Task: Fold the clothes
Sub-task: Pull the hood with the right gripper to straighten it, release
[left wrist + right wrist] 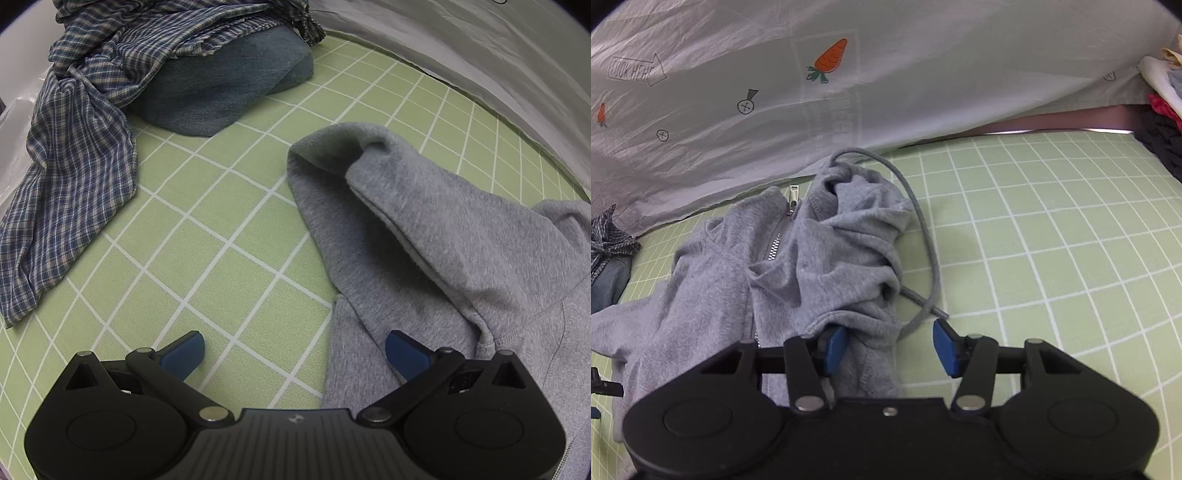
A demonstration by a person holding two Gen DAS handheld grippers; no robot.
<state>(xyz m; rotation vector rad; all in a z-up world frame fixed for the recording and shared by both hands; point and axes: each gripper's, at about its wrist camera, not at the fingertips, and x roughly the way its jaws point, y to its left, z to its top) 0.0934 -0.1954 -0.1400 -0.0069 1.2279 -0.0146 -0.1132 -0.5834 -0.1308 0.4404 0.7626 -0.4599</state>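
Grey hoodie [812,258]: heather-grey fleece, zip front, lying crumpled on the green grid mat; hood end bunched toward the far side, body trailing toward the camera.
Zip [781,229]: metal teeth, partly closed, silver pull standing up at the top end.
Drawcord [923,236]: grey cord, loose, curving out from the hood opening and looping over the mat beside the bunched fabric.
Sleeve or hood fold [406,206]: thick fold doubled over on itself, open edge facing the mat.
Plaid shirt [74,166]: blue-and-white check, unfolded, draped in a heap and trailing down the mat.
Denim piece [229,85]: blue, folded flat, partly under the plaid shirt, well apart from the hoodie.
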